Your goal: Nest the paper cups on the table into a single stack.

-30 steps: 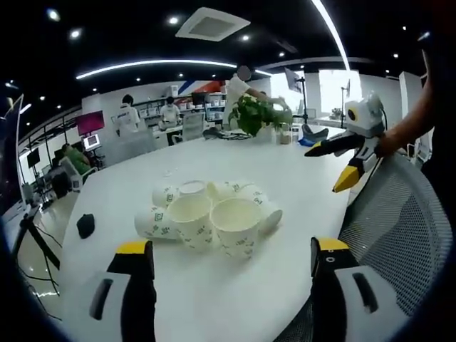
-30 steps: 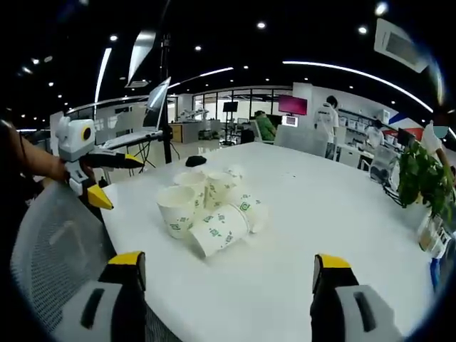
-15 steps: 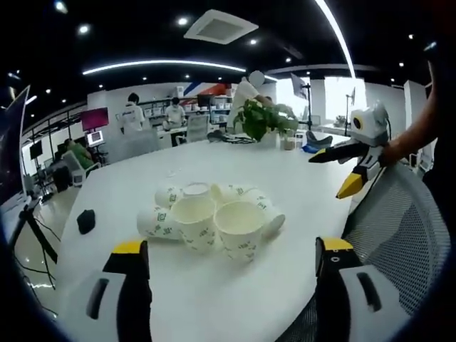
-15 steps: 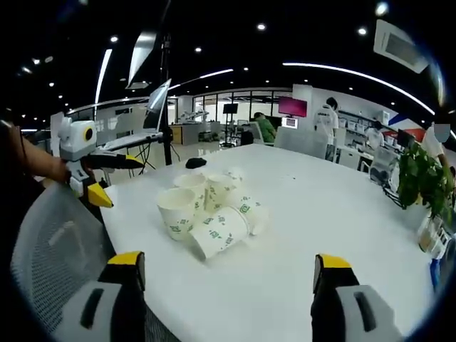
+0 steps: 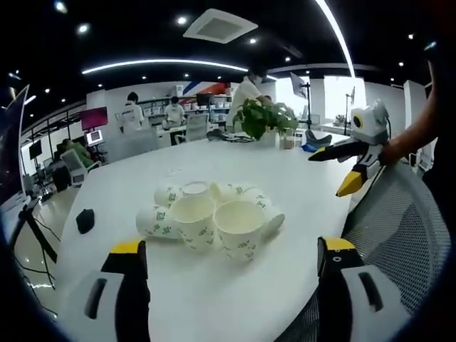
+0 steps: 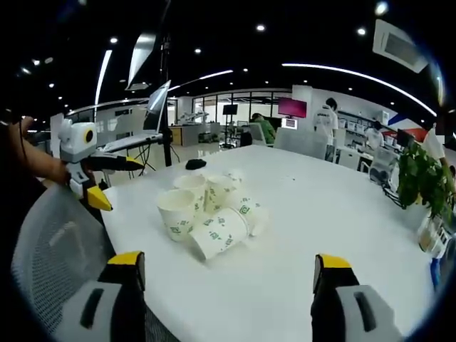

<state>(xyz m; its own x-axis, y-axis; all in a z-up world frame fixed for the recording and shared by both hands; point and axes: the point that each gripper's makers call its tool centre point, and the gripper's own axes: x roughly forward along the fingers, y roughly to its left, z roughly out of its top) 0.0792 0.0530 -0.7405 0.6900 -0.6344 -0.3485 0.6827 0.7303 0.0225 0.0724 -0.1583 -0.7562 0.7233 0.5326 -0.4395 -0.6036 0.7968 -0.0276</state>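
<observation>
Several white paper cups with green print sit bunched together on the white table point(image 5: 214, 299). In the left gripper view two cups point(image 5: 239, 224) stand upright with their mouths toward me, and others lie on their sides behind them. In the right gripper view one cup stands upright point(image 6: 177, 209) and another lies on its side point(image 6: 217, 231) at the front. My left gripper point(image 5: 233, 246) is open, short of the bunch, and appears again point(image 6: 117, 183) at the table's edge. My right gripper point(image 6: 228, 260) is open too, also short of the cups, and appears as well point(image 5: 331, 171), with its jaws spread.
A grey mesh chair back point(image 5: 399, 228) point(image 6: 50, 242) stands at the near table edge between the grippers. A small black object point(image 5: 85, 222) point(image 6: 195, 163) lies beyond the cups. A potted plant point(image 5: 260, 117) point(image 6: 424, 178) stands at the far end. People work at desks behind.
The left gripper view has shifted a little as the hand moved. The cups lie where they were, and both grippers stay open.
</observation>
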